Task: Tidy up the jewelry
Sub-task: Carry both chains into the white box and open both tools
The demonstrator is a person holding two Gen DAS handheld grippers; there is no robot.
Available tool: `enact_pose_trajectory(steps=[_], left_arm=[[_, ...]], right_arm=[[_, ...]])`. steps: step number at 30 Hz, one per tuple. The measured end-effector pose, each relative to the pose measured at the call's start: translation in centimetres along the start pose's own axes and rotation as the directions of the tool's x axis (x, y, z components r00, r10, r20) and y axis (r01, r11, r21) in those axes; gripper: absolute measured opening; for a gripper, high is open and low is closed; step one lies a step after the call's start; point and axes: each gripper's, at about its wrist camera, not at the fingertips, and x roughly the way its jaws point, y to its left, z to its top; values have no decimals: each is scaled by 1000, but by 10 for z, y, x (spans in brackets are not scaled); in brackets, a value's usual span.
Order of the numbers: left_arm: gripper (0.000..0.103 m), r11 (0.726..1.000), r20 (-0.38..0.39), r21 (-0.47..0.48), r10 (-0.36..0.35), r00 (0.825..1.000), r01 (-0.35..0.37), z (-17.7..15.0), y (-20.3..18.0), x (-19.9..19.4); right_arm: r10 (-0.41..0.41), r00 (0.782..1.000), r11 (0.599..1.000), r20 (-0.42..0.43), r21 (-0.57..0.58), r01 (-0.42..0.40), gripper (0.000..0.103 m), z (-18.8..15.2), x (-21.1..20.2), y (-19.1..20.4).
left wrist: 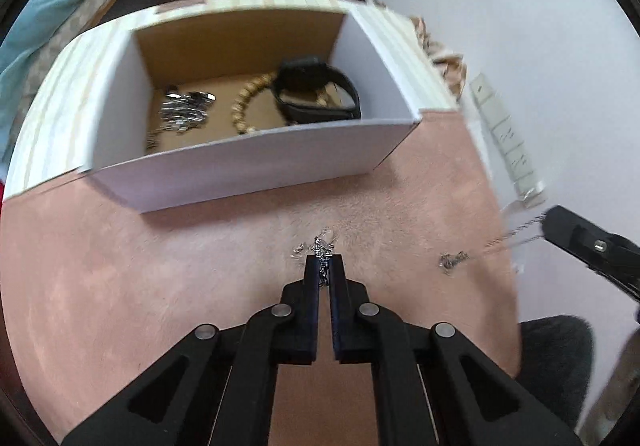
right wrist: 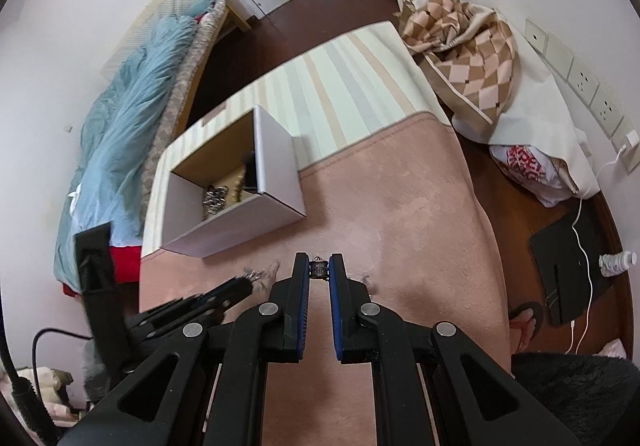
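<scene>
**Both grippers pinched on fine chain, box waiting beyond**

The left gripper (left wrist: 324, 266) has its jaws all but together on a tangle of thin silver chain (left wrist: 320, 246) lying on the pink fleece blanket (left wrist: 200, 266). Over on the right, the right gripper (right wrist: 319, 270) is nearly closed on a small dark metal charm or clasp (right wrist: 319, 269), and from the left wrist view a fine strand (left wrist: 516, 234) runs out from it toward a small silver clump (left wrist: 452, 261) on the blanket.

The risk, as I read it: if both grippers hold ends of one necklace, lifting apart could yank it taut, snap it, or pull it out of a pinch. A chain this thin could also slip through the pads, or snag the fleece pile.

The open white cardboard box (left wrist: 256, 165) sits at the far side, already holding a silver link bracelet (left wrist: 186, 111), a beige beaded bracelet (left wrist: 244, 105) and a black strap watch (left wrist: 316, 93).

Hard to make out: motion blur smears the chain, so whether it is one piece or two I cannot tell. The box's near wall hides part of its floor.
</scene>
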Motion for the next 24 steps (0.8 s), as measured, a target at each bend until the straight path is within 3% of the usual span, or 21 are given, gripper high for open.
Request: enact_pose_trajectory(steps=[8, 14, 19, 24], left_arm=[[2, 996, 101, -18, -80, 992, 83, 4, 15, -76], [2, 994, 190, 4, -112, 975, 113, 46, 18, -123], [2, 997, 222, 9, -75, 972, 75, 84, 31, -132], [2, 997, 174, -43, -59, 983, 68, 109, 55, -108]], right_arm=[[57, 997, 997, 49, -61, -54, 10, 16, -30, 31], [121, 990, 986, 75, -121, -112, 10, 43, -48, 71], [139, 986, 973, 92, -200, -119, 10, 75, -47, 116], [109, 992, 962, 60, -259, -90, 10, 100, -16, 150]])
